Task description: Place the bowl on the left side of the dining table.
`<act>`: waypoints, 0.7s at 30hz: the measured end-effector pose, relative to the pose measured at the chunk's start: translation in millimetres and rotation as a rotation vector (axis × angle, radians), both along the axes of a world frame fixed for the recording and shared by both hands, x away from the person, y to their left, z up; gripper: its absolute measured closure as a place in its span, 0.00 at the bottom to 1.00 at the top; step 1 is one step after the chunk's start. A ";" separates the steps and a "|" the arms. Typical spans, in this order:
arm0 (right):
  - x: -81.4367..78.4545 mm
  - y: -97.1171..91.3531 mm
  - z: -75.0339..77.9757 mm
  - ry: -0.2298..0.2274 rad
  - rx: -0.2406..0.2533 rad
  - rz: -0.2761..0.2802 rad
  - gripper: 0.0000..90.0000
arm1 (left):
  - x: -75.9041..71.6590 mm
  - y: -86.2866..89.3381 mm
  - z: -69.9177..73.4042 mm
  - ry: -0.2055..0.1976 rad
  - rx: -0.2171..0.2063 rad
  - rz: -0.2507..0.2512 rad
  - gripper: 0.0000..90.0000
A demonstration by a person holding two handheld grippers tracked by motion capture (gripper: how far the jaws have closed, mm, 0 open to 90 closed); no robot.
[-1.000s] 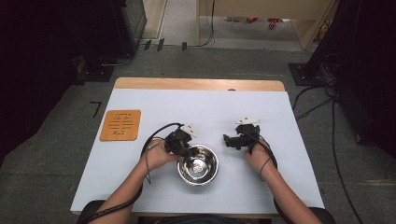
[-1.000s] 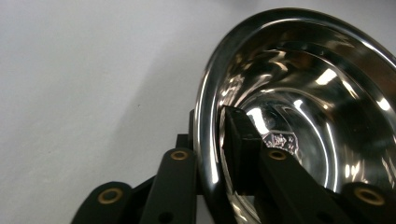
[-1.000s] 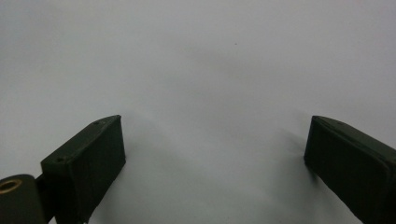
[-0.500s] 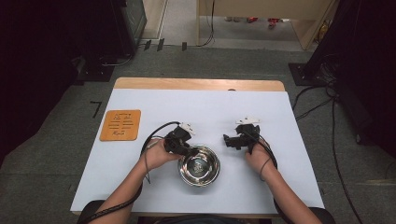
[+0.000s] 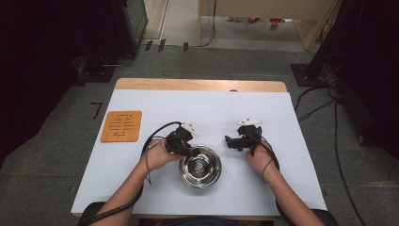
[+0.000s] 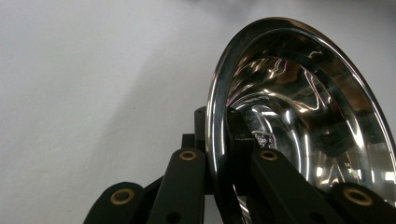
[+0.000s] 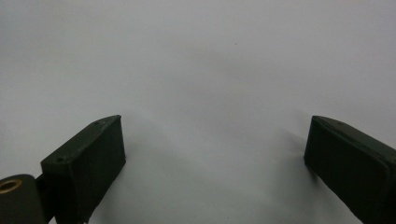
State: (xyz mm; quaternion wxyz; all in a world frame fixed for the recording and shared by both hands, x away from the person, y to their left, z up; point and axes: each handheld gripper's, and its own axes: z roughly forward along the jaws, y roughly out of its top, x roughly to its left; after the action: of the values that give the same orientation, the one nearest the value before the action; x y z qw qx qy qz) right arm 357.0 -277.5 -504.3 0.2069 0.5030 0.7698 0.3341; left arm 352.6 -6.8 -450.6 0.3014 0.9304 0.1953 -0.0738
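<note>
Partly hidden bowl (image 6: 299, 107) rim between left tongs (image 6: 219, 126).

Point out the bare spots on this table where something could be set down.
Bare: the far strip behind both tongs, the right side beyond the right tongs, and the near-left corner below the orange square mat. Crowded: the near middle, where the left tongs clamp the rim of the shiny round steel bowl.

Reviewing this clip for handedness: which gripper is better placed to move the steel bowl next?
Left. The left gripper is shut on the bowl rim, one jaw inside, one outside. The right gripper is open over bare table beside it.
</note>
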 end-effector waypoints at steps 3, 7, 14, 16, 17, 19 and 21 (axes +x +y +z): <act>0.0 0.1 0.0 0.000 0.001 -0.001 0.06 | 0.5 0.5 2.4 0.002 0.000 0.009 0.98; -0.1 0.1 0.0 0.002 0.002 -0.002 0.05 | 1.2 1.3 6.3 0.001 -0.008 0.021 0.97; 0.0 0.2 0.0 0.001 0.003 -0.002 0.05 | 3.2 6.5 11.9 0.004 -0.020 0.050 0.98; 0.0 0.2 0.0 0.001 0.003 -0.002 0.05 | 4.0 8.8 14.1 0.003 -0.028 0.059 0.98; 0.0 0.2 0.0 0.001 0.003 -0.002 0.05 | 4.0 8.8 14.1 0.003 -0.028 0.059 0.98; 0.0 0.2 0.0 0.001 0.003 -0.002 0.05 | 4.4 9.7 15.2 0.003 -0.030 0.064 0.98; 0.0 0.2 0.0 0.002 0.003 -0.002 0.05 | 4.9 10.2 16.1 0.002 -0.026 0.072 0.97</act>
State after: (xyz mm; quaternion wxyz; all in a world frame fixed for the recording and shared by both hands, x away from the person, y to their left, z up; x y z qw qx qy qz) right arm 356.9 -277.2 -504.3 0.2058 0.5045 0.7688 0.3347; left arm 357.5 3.4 -434.4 0.3157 0.9187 0.2281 -0.0661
